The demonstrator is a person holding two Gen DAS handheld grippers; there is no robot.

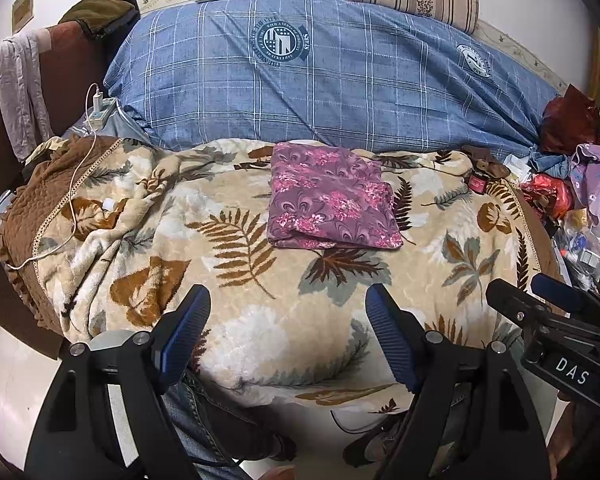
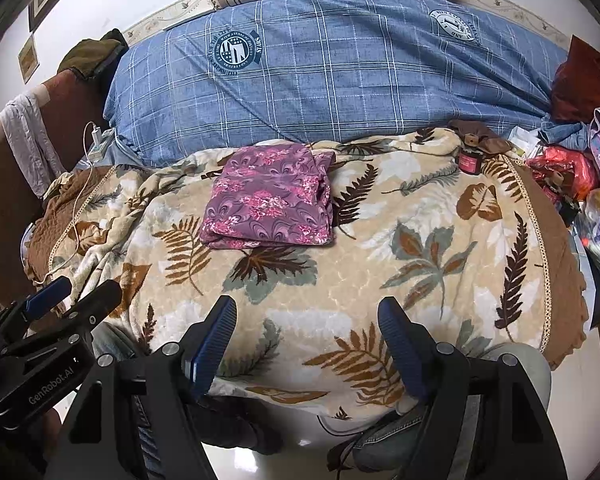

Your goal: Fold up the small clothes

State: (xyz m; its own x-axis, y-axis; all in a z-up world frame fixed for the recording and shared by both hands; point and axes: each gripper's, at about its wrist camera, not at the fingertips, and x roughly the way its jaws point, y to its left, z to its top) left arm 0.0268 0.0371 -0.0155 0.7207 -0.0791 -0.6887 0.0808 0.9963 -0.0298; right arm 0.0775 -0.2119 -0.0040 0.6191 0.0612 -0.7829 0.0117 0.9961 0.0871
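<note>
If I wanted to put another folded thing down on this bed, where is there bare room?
The leaf-print blanket is bare right of the folded purple floral cloth, up to the small red jar, and in front of the cloth, toward both open grippers. The right edge is crowded with a pile of bags and clothes; a white cable crosses the left.

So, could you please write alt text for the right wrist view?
A folded purple floral garment lies on a leaf-patterned blanket, with a blue plaid duvet behind. The open right gripper hovers empty near the bed edge.

Both wrist views face the bed [image 1: 284, 288] side by side.
</note>
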